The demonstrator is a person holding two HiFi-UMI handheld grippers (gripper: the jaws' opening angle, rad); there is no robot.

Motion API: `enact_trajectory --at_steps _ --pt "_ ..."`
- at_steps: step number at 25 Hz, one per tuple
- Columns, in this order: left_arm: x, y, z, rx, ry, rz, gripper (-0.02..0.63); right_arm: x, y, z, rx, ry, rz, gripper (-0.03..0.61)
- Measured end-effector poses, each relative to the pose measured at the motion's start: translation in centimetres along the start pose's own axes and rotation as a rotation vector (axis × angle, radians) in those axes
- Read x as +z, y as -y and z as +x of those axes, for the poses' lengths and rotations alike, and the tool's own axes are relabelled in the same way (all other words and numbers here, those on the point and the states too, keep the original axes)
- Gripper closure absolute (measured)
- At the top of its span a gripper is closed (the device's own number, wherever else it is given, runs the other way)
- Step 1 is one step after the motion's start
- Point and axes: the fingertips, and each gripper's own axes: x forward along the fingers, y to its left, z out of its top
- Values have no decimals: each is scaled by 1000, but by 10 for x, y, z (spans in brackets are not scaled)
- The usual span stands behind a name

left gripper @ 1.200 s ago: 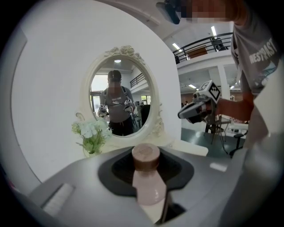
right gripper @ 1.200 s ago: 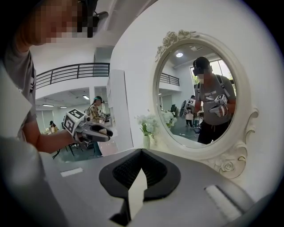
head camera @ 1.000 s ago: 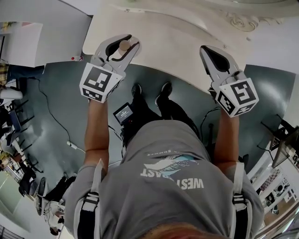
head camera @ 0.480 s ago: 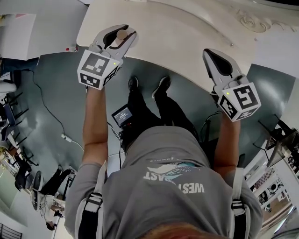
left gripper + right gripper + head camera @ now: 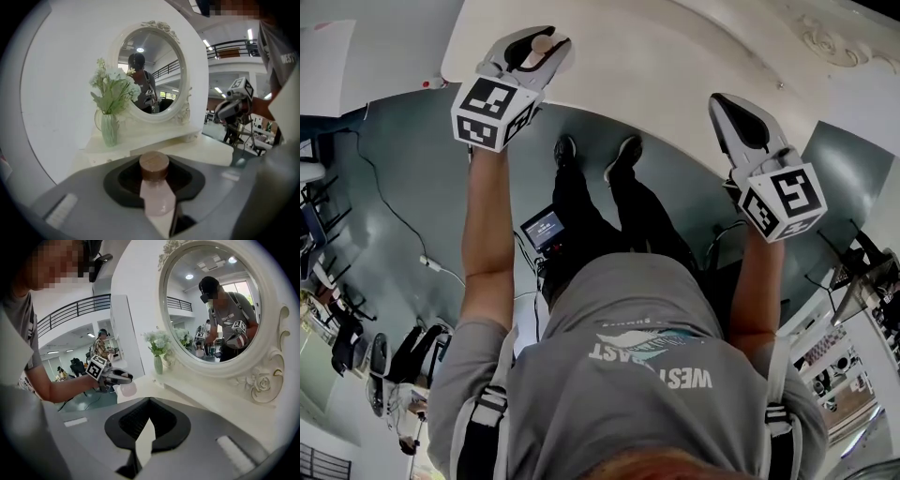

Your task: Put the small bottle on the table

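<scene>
well, the left gripper (image 5: 536, 45) sits at the upper left of the head view, over the near left part of the curved cream-white dressing table (image 5: 666, 66). its jaws are clamped on the small pale pink translucent bottle with a round brown wooden cap (image 5: 156, 185). in the left gripper view the cap rests in the dark hollow between the jaws, at the lower centre of the frame. the pink body runs down from it toward the bottom edge. in the right gripper view, at centre left, the same bottle hangs cap-up beneath the left gripper, just above the table's edge. whether its base touches the tabletop cannot be told.

the right gripper (image 5: 729, 108) is at the right of the head view, over the table's near rim and well apart from the left one. its jaws are drawn together with nothing between them. only a thin sliver of pale tabletop shows through.

behind the bottle, in the upper middle of the left gripper view, stands an oval mirror in an ornate white frame (image 5: 188, 75). left of it is a clear green glass vase of white flowers (image 5: 109, 129). both rest on a raised cream shelf (image 5: 154, 136) at the back of the table.
</scene>
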Motion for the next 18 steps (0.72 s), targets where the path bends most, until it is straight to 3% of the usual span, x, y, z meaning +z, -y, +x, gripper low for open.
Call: enact_trajectory --at_steps 18 --pt "0 -9 14 -8 -18 -48 502 0 -16 -14 19 -54 37 577"
